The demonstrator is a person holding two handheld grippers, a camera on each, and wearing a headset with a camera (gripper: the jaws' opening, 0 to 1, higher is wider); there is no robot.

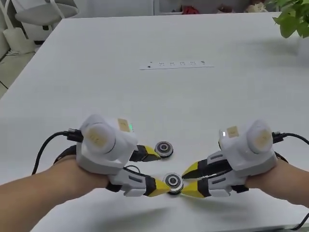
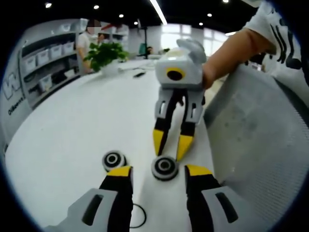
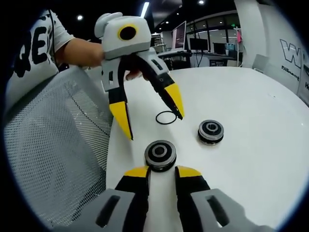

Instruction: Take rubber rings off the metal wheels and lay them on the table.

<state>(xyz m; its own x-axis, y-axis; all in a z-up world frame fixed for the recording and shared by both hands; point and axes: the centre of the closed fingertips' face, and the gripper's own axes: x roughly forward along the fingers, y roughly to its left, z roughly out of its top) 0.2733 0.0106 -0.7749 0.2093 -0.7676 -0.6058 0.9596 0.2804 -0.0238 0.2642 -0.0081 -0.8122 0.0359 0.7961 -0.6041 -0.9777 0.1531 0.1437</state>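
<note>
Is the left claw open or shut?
Open: the jaws of the left claw stand wide apart, holding nothing; a wheel lies by their tips.

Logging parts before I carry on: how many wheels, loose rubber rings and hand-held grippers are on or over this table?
Wheels: 2
Loose ring: 1
Hand-held grippers, left and right: 2
Total: 5
</note>
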